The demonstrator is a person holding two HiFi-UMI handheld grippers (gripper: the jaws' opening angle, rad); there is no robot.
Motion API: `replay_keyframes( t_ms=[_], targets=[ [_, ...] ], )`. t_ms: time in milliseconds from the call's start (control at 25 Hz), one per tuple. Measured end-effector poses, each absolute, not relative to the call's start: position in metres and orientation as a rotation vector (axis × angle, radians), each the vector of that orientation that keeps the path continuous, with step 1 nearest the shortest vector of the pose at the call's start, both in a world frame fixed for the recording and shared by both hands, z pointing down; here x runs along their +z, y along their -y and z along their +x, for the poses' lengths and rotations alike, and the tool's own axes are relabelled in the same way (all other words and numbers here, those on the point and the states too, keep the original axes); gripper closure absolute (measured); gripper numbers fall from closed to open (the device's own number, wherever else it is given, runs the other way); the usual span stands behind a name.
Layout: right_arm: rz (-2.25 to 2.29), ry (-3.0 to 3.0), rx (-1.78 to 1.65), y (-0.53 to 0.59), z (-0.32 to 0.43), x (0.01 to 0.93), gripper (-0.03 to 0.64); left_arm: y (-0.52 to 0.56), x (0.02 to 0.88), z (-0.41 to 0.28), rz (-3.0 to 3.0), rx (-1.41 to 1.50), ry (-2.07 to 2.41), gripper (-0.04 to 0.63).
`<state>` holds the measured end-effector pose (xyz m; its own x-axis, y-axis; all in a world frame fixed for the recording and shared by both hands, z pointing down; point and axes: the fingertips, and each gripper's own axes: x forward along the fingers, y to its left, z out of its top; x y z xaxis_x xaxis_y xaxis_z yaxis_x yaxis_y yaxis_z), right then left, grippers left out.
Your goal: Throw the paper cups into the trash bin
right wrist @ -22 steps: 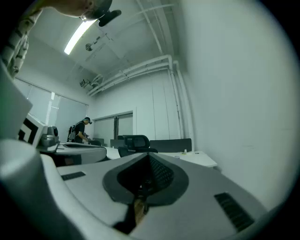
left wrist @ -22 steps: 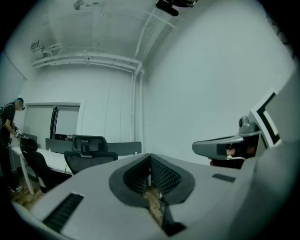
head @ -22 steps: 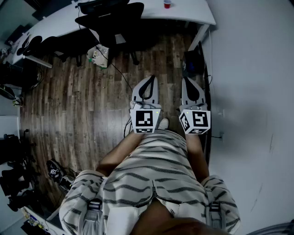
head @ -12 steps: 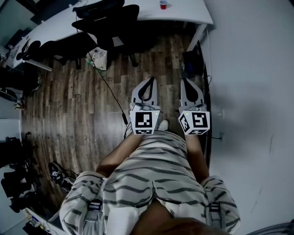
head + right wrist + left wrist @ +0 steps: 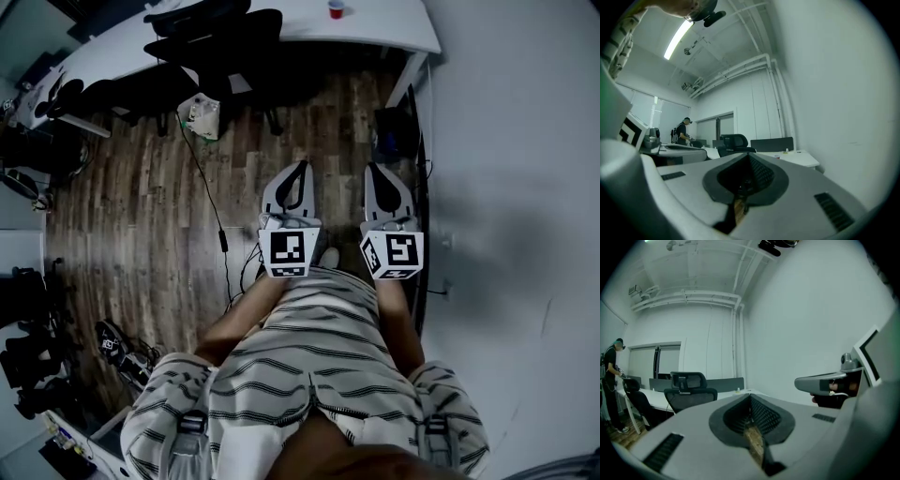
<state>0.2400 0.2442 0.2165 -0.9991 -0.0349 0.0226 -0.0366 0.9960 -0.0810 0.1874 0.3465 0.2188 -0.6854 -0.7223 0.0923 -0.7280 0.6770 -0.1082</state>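
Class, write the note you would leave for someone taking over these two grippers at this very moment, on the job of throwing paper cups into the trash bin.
Left gripper: fingers shut, nothing between them, held level over the wooden floor.
Right gripper: also shut and empty, side by side with the left.
Cups: one small red cup stands on the white desk, well ahead of both grippers. No other cup shows.
Trash bin: I cannot pick one out for certain.
Done: no cup picked up or binned.
Left: walk to the desk, open a gripper, take the cup, find the bin and drop it in.
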Motion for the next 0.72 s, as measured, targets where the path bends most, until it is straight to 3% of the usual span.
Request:
replay_keyframes(
  t_ms=[720],
  targets=[
    [0.022, 3.083, 0.124, -0.197, 0.166, 0.239, 0.607, -0.295, 0.242, 0.116, 1.210, 0.203, 2.816, 0.571]
  ],
)
